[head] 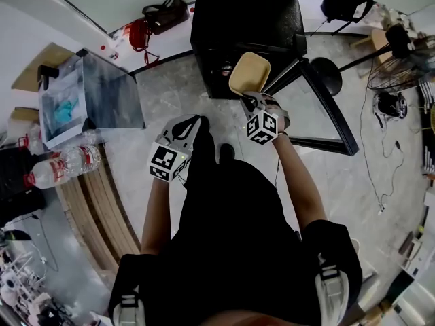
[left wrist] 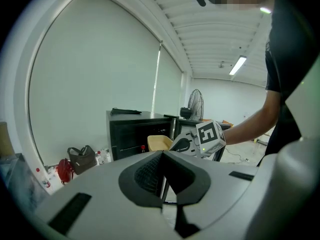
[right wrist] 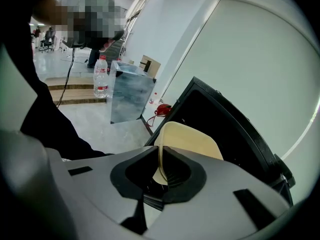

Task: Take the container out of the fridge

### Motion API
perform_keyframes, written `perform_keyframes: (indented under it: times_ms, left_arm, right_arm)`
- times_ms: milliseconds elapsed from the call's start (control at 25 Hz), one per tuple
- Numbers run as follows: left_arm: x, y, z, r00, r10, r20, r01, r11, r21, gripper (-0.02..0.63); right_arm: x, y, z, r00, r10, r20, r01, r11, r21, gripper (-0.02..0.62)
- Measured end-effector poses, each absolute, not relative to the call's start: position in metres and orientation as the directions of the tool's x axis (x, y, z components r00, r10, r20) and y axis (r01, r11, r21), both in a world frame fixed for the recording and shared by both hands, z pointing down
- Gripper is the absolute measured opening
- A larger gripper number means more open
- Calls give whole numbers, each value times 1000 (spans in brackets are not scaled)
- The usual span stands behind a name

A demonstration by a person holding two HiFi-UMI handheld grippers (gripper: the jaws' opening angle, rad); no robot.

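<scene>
A tan, shallow plastic container (head: 249,73) hangs just outside the black fridge (head: 248,12), whose glass door (head: 319,107) stands swung open to the right. My right gripper (head: 251,99) is shut on the container's near rim. In the right gripper view the rim (right wrist: 192,139) runs edge-on between the jaws of the right gripper (right wrist: 161,171), with the dark fridge (right wrist: 225,124) behind. My left gripper (head: 197,122) is held lower left, apart from the container, jaws together with nothing in them. The left gripper view shows the left gripper (left wrist: 164,176), the container (left wrist: 159,142) and the fridge (left wrist: 130,131).
A shiny metal box (head: 102,94) stands on the floor to the left, with water bottles (head: 64,165) on curved wooden steps (head: 102,209). A red bag (head: 138,32) and a black bag (head: 165,13) lie by the wall. A black stool (head: 326,73) and a fan (head: 401,66) are right.
</scene>
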State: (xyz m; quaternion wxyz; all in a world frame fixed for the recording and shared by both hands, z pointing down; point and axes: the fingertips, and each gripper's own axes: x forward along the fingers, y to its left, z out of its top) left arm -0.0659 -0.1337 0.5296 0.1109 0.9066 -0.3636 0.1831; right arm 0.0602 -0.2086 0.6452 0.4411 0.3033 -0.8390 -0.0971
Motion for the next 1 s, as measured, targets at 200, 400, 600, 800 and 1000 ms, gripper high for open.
perform_keyframes:
  times_ms: [200, 400, 600, 800, 1000]
  left_arm:
    - [-53, -115, 531, 666, -622, 412, -703, -708, 67, 17]
    - [-49, -102, 530, 661, -625, 415, -706, -705, 63, 17]
    - [-50, -99, 531, 655, -629, 418, -711, -700, 61, 17]
    - [-52, -99, 530, 652, -636, 413, -716, -695, 61, 17]
    - [-52, -101, 530, 652, -638, 410, -717, -694, 61, 17]
  right_arm:
    - [74, -186, 647, -428, -590, 684, -415, 801, 431, 25]
    - [83, -173, 646, -429, -591, 683, -421, 800, 427, 23]
    - [84, -171, 646, -429, -593, 681, -424, 798, 428, 23]
    - [83, -166, 646, -431, -587, 685, -415, 803, 427, 23]
    - [84, -168, 646, -426, -589, 687, -415, 802, 430, 23]
